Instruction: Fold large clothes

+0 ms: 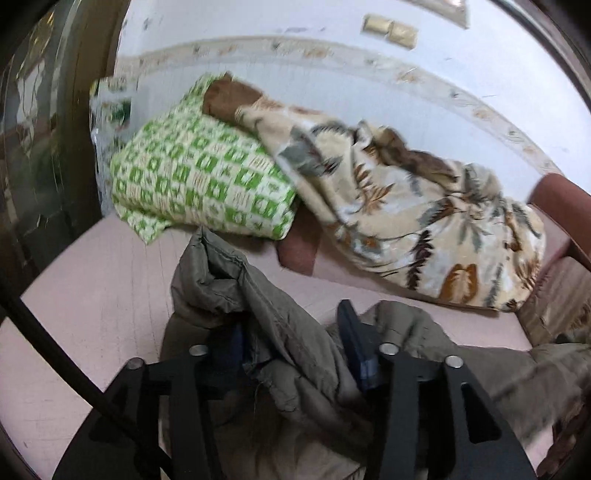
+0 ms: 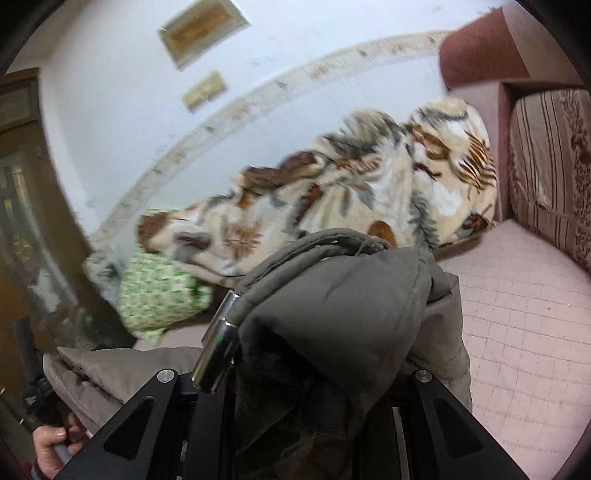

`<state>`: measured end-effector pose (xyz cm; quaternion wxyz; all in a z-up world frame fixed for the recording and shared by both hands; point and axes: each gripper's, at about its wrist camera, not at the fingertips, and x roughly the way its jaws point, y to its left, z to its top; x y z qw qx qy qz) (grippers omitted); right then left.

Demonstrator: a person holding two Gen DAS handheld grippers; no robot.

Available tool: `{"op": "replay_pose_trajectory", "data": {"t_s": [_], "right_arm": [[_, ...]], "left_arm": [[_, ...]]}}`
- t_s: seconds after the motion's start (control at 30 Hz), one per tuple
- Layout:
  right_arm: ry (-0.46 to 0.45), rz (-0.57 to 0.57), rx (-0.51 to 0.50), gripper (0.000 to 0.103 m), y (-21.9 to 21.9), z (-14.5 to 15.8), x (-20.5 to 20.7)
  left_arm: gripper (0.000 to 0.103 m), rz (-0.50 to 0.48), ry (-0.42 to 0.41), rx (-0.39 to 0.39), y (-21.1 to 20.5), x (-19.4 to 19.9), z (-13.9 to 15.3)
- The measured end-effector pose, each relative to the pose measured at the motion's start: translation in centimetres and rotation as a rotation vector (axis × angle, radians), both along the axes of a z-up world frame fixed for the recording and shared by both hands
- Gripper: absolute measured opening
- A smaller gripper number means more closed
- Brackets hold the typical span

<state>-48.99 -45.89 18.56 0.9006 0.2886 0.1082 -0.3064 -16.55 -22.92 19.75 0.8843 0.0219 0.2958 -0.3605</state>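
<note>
No text, label, brand, number or sign can be read in either view. The framed piece point(image 2: 202, 32) on the wall, at about eleven o'clock in the right wrist view, is too blurred to show any writing, and the small gold plates point(image 1: 390, 29) at about one o'clock in the left wrist view show no legible marks. The printed fabrics carry only patterns, no letters.

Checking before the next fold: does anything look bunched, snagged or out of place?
The grey-brown padded jacket is bunched unevenly in both grippers, and a shiny metal tube lies against it beside the right gripper. The left gripper grips crumpled folds.
</note>
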Motion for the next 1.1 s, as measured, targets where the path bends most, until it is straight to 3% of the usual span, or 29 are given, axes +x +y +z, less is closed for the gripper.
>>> {"op": "replay_pose_trajectory", "data": {"t_s": [0.1, 0.2, 0.27, 0.47, 0.5, 0.6, 0.7, 0.83, 1.0, 1.1], "right_arm": [[0.049, -0.026, 0.024, 0.022, -2.7, -2.2, 2.0], [0.078, -0.025, 0.061, 0.023, -5.1, -4.2, 3.8], [0.082, -0.043, 0.102, 0.023, -6.5, -5.6, 4.5], [0.121, -0.076, 0.238, 0.025, -10.6, -9.2, 5.8], [0.107, -0.070, 0.272, 0.031, -11.1, -9.4, 5.7], [0.044, -0.026, 0.353, 0.048, -11.9, -8.8, 5.1], [0.007, 0.019, 0.392, 0.055, -11.8, -7.3, 3.9], [-0.049, 0.073, 0.372, 0.064, -10.7, -5.1, 1.8], [-0.091, 0.046, 0.282, 0.076, -9.8, -2.4, -1.3], [-0.027, 0.060, 0.191, 0.078, -8.6, -1.4, -1.4]], "left_arm": [[0.055, -0.014, 0.038, 0.008, -0.5, 2.1, -1.1], [0.060, -0.043, 0.020, 0.021, -0.6, 2.6, -1.8], [0.074, -0.050, -0.016, 0.019, -0.1, 3.0, -1.7], [0.075, 0.000, -0.065, 0.021, 2.1, 4.8, -0.8], [0.075, -0.008, -0.067, 0.020, 2.3, 4.7, -0.7], [0.075, -0.042, -0.094, 0.028, 2.1, 3.5, -0.6], [0.075, -0.116, -0.127, 0.044, 1.1, 1.1, -0.8], [0.075, -0.191, -0.149, 0.066, -0.7, -1.7, -1.6], [0.075, -0.246, -0.151, 0.103, -2.6, -3.8, -2.9], [0.075, -0.267, -0.140, 0.140, -3.8, -4.2, -4.2]]}}
